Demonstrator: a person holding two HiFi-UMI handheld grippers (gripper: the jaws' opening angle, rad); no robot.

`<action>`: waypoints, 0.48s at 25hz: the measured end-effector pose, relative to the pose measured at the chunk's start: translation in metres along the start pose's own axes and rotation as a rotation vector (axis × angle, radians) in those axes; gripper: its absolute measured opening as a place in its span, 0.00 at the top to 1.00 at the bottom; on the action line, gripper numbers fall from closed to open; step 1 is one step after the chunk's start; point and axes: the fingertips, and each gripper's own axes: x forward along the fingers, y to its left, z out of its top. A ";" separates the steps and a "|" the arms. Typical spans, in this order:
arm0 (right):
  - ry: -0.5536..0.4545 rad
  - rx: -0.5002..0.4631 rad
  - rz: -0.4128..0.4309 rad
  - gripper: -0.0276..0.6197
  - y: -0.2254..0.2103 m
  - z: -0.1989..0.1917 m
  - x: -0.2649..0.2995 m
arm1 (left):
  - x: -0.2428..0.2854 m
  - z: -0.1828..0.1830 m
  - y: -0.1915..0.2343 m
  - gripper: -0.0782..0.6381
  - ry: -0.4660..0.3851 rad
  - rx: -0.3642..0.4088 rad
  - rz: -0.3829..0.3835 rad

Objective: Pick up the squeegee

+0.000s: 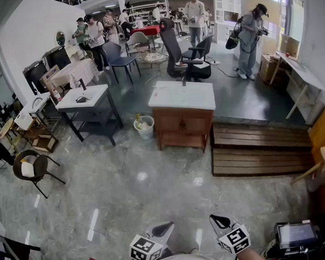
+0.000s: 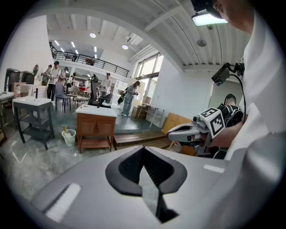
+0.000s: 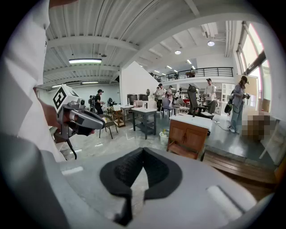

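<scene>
My left gripper [image 1: 163, 228] & right gripper [image 1: 218, 221] both closed tight, nothing held, pointing over the floor [image 1: 127, 183].

A polished grey stone floor [image 1: 128, 194] spread across a large hall with white walls [image 1: 27, 41]. A wooden cabinet topped by a white counter [image 1: 182, 96] stood mid-room, with a white bucket [image 1: 145, 127] just beside it and a slatted wooden platform [image 1: 261, 148] on its other side. Tall windows [image 2: 147, 74] and a ceiling strip light [image 3: 85, 61] lit the place.
</scene>
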 end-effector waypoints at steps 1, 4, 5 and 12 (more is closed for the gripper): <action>-0.002 -0.007 -0.001 0.95 0.003 0.009 0.013 | -0.004 0.004 0.016 0.88 -0.006 0.010 0.006; -0.010 -0.027 -0.005 0.95 0.009 0.037 0.053 | -0.016 0.017 0.061 0.88 -0.019 0.027 0.014; -0.012 -0.033 -0.007 0.95 0.011 0.047 0.066 | -0.020 0.020 0.075 0.88 -0.021 0.032 0.013; -0.038 -0.027 -0.030 0.95 0.024 0.100 0.147 | -0.044 0.025 0.169 0.88 -0.015 0.028 0.017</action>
